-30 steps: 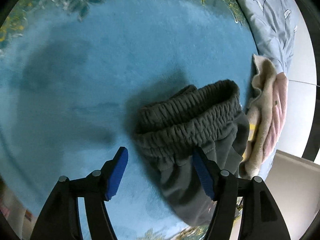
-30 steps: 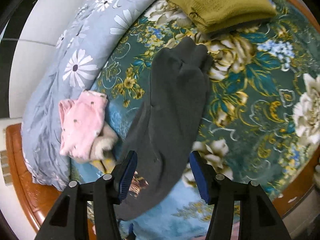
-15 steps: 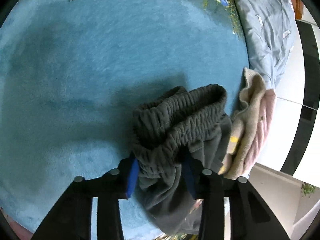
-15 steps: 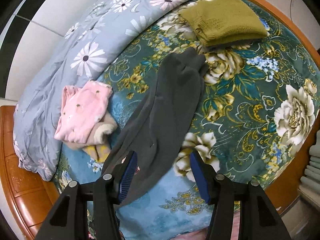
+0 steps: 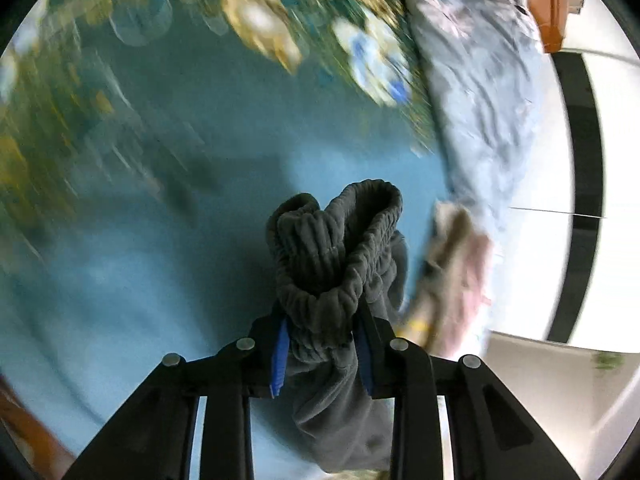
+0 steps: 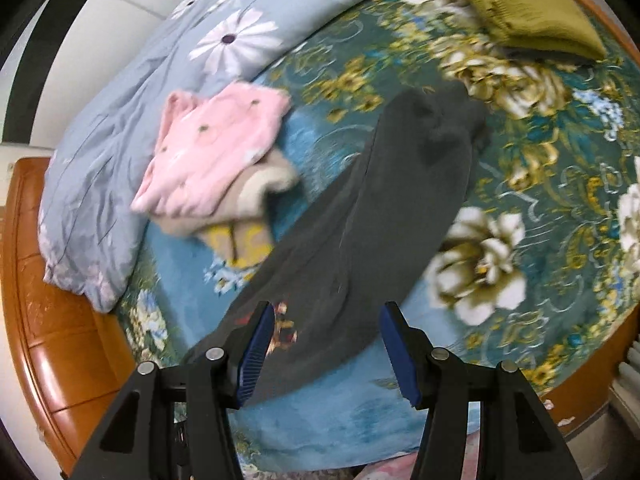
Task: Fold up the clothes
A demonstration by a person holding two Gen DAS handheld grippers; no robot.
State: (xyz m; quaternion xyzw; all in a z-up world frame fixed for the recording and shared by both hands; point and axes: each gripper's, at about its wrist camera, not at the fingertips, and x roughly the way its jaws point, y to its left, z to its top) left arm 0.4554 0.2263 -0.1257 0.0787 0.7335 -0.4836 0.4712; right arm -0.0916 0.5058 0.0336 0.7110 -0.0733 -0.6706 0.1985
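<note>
Left wrist view: the left tongs [image 5: 322,354] are closing on the bunched elastic waistband of the grey trousers [image 5: 340,264], lifted above the bed [image 5: 120,280]; soft, light fleece, best held at that thick band. Right wrist view: the right tongs [image 6: 326,350] stand apart, empty, above the trouser legs [image 6: 380,208], which look limp.

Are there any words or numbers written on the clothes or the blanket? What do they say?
None: nothing readable shows in either view.
The grey trousers, the pink top and the olive sweater show no print or tag.
The blanket and the quilt carry only flowers.
A small reddish patch by the trousers is too blurred to tell.
</note>
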